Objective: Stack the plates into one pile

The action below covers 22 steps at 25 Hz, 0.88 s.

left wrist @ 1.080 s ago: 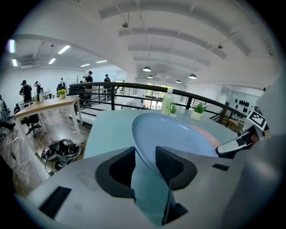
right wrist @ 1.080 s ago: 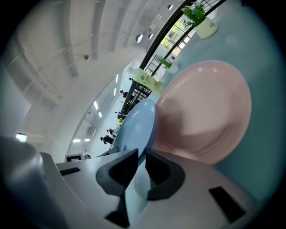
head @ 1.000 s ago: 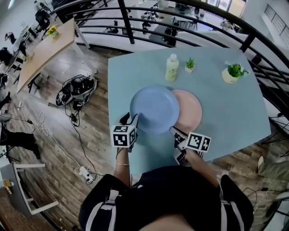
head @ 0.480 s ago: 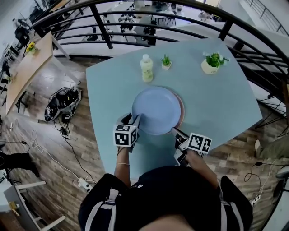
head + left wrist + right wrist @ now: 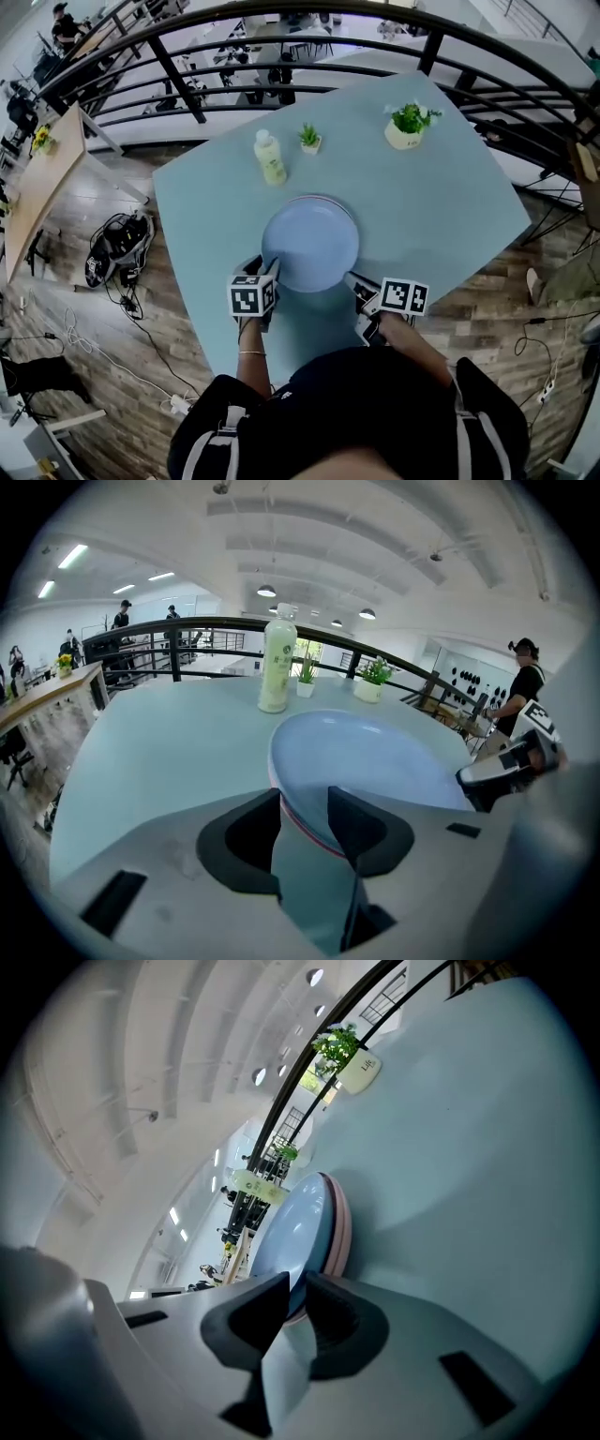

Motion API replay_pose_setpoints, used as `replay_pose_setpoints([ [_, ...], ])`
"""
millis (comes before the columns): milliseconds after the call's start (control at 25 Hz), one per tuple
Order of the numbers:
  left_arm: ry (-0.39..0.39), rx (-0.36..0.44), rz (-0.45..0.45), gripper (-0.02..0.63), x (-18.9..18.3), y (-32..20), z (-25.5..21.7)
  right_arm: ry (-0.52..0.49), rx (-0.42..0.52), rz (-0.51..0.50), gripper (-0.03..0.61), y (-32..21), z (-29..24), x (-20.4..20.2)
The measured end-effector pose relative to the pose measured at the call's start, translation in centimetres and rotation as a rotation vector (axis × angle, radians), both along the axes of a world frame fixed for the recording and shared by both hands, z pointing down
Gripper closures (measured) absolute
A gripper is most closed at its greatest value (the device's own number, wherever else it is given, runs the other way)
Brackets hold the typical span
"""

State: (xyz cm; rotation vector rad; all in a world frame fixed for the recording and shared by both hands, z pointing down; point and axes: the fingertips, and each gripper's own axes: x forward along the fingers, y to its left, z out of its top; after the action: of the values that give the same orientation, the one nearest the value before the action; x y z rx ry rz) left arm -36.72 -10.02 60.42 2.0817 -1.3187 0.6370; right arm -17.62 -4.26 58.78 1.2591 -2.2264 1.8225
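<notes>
Blue plate over pink plate, both grippers on its rim.
At the centre of the head view the blue plate [image 5: 310,244] sits nested over the pink plate [image 5: 339,1222] on the teal table [image 5: 441,197]. The left gripper [image 5: 305,817], at the plate's lower left, has its jaws clamped on the blue rim. The right gripper [image 5: 298,1297], at lower right, pinches the same rim with its jaws nearly closed. A bottle [image 5: 270,157] and two potted plants [image 5: 407,125] stand apart, higher in the frame.

Pale blue plate [image 5: 310,246], face up, nested on pink plate [image 5: 340,1227], only a thin pink rim showing
</notes>
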Motion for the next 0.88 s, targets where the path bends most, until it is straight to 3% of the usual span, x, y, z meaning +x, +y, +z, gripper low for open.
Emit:
replay_pose_setpoints([
  [320,-0.054,0.028,-0.038,0.451,0.3,0.2,-0.1,0.006,0.016,-0.038,0.518,-0.5,0.4,1.1],
  [520,-0.144,0.130,-0.079,0.473,0.5,0.1,-2.5,0.075,0.104,-0.036,0.531,-2.1,-1.0,4.1],
  [720,-0.130,0.211,-0.123,0.511,-1.3,-1.0,-5.2,0.065,0.190,-0.018,0.531,-4.1,-3.2,4.4],
  [880,-0.095,0.291,-0.102,0.562,-0.6,-0.4,-7.3,0.028,0.292,-0.011,0.575,-4.8,-5.5,4.4],
])
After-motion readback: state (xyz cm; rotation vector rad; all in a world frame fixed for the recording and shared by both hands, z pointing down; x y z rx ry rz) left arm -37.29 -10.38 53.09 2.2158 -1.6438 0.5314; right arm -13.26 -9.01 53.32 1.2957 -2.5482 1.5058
